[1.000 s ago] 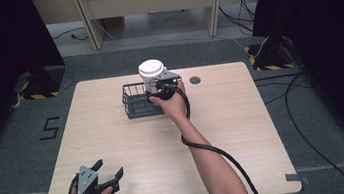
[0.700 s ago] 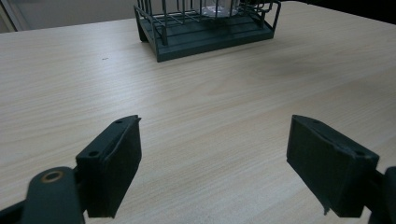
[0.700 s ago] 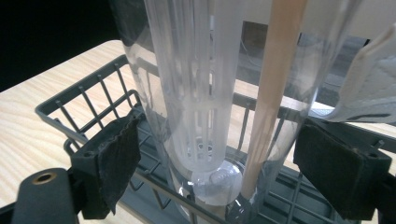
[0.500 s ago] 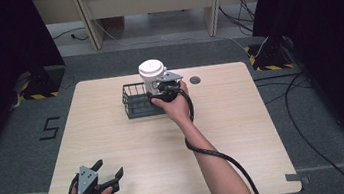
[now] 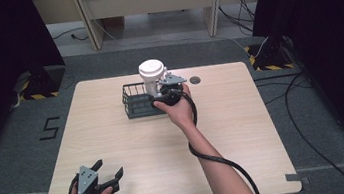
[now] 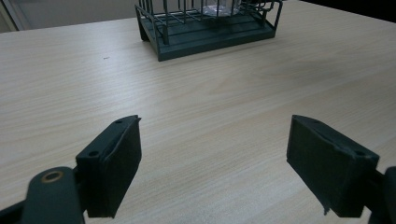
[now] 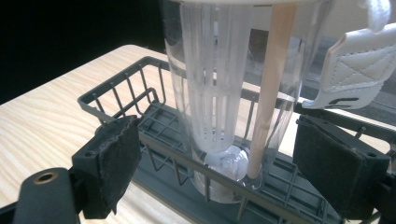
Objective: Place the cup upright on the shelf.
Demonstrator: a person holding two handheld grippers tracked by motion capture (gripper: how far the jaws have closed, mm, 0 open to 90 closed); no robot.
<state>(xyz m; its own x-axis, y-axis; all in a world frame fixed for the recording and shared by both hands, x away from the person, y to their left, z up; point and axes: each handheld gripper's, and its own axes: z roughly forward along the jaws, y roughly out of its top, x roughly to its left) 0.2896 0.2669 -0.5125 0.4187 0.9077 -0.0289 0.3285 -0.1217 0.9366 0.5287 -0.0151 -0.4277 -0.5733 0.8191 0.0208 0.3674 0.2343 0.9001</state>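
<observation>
A clear bottle (image 5: 152, 77) with a white lid stands upright in the right end of a dark wire basket (image 5: 135, 104) at the back middle of the table. My right gripper (image 5: 160, 95) is at the basket's right end, open, its jaws set either side of the bottle's lower part without touching it. In the right gripper view (image 7: 217, 172) the bottle (image 7: 219, 93) shows a white slotted insert and a pale stick inside, and a white strap (image 7: 359, 70) hangs at its right. My left gripper (image 5: 110, 168) rests open near the front left edge, empty (image 6: 215, 168), facing the basket (image 6: 205, 32).
A small dark round disc (image 5: 195, 80) lies on the table just right of the right gripper. The right gripper's black cable (image 5: 207, 153) loops along the forearm toward the front edge. Bare wooden tabletop (image 5: 130, 143) lies between the two grippers.
</observation>
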